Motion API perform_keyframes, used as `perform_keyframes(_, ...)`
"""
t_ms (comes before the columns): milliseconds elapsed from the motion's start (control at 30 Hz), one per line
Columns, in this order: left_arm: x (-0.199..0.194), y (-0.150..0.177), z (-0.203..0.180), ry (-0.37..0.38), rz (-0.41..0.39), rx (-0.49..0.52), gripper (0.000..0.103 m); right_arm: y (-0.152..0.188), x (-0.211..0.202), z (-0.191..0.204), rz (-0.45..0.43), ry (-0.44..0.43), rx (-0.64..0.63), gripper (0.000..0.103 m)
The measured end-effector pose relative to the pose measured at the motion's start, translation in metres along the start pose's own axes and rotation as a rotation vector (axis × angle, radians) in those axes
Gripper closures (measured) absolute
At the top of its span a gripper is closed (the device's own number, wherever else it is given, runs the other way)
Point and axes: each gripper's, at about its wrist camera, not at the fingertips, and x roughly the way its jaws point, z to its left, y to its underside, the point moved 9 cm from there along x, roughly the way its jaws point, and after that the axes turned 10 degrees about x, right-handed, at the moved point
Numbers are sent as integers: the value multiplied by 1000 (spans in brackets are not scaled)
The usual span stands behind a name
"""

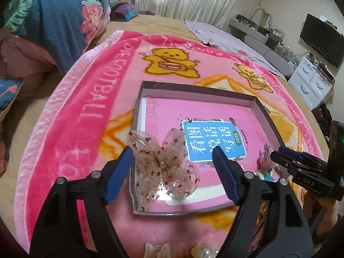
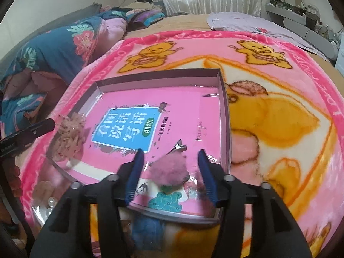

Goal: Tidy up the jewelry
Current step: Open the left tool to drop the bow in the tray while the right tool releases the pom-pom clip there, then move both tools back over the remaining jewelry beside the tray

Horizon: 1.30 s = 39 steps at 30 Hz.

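With both grippers' jaws apart — left gripper (image 1: 172, 163) astride the sheer bow (image 1: 164, 167), right gripper (image 2: 171, 167) astride the pink pom-pom clip (image 2: 169, 169) — lift straight up, leaving both in the box (image 2: 224, 111)

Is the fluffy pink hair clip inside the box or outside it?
Inside. The pink pom-pom clip lies on the book within the box walls.

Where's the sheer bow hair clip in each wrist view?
Left wrist: sheer bow hair clip lower centre, between the left gripper's open fingers, in the box's near-left corner.
Right wrist: same bow at the left edge, beside the other gripper's tip.
Shared landmark: blue title label on the pink book.
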Motion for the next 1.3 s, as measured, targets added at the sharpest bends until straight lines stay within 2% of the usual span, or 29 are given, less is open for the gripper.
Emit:
perform_keyframes(67,-4,-2,0,-3,-8,3,29,-1,-9,1,-19,-12,8,32)
perform_keyframes(133,-9,-3,-1,-5,-18,4,24,-2,-17,1,-39,-19,15,26)
perform_keyframes(333,-30,-5,-4,-21,-55,12,10,-7,-44,5,-99,-36,22,16)
perform_keyframes(800,-97,-13,-1,-41,-170,-22,9,-5,-134,22,-251,-80,-11,11)
perform_keyframes(1033,-126,-4,-6,-32,-209,-25,9,5,-160,33,-273,-110,-28,10)
perform_keyframes(1300,-146,13,-14,-48,-216,-4,9,24,-175,48,-265,-127,-64,10)
